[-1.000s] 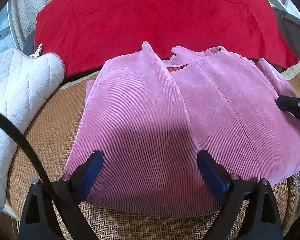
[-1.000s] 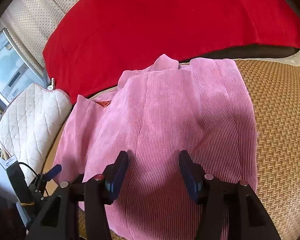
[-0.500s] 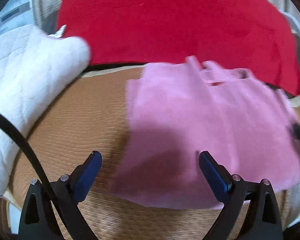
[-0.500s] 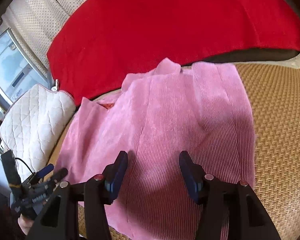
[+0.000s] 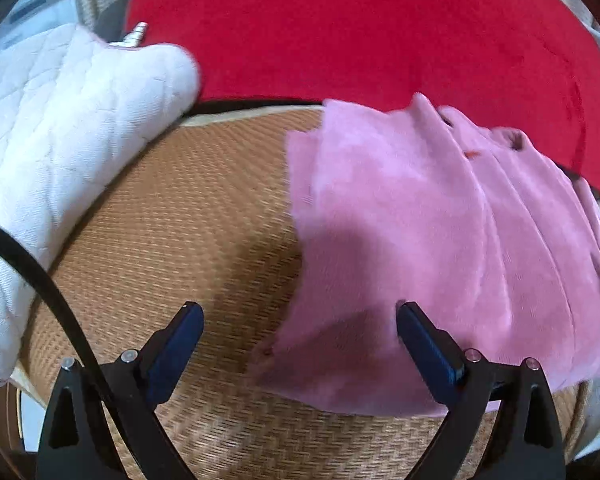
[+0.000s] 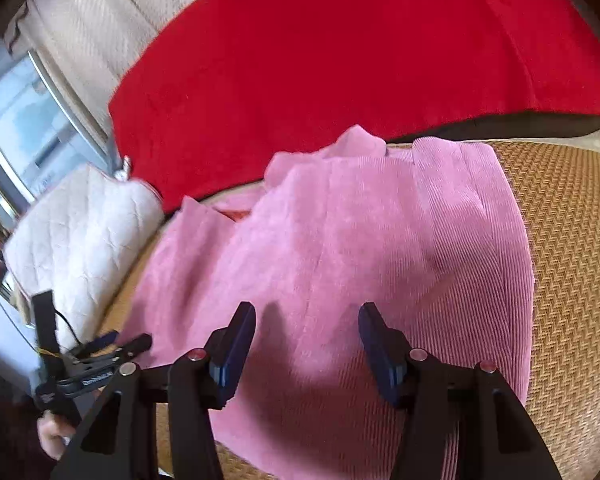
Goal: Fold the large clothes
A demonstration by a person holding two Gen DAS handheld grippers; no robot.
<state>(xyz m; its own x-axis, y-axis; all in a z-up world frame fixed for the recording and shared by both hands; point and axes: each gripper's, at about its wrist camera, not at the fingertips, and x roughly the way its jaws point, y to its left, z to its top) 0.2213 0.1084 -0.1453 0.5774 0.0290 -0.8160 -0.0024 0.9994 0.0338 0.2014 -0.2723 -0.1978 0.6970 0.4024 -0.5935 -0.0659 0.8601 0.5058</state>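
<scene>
Since my left gripper (image 5: 298, 338) slid off sideways, wide open and empty, the pink corduroy garment (image 5: 440, 248) now sits right of it on the woven mat (image 5: 196, 216), probably lining up the edge for the next fold

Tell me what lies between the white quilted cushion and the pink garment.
Only bare woven mat separates the cushion from the garment, shown clearest in the left wrist view.

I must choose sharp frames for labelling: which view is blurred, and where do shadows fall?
Left wrist view: motion blur softens the pink garment and the woven mat; a dark shadow lies on the cloth near the left tool. Right wrist view: sharper, corduroy ribs visible at right, shadows before the right tool; fisheye bending in both.
</scene>
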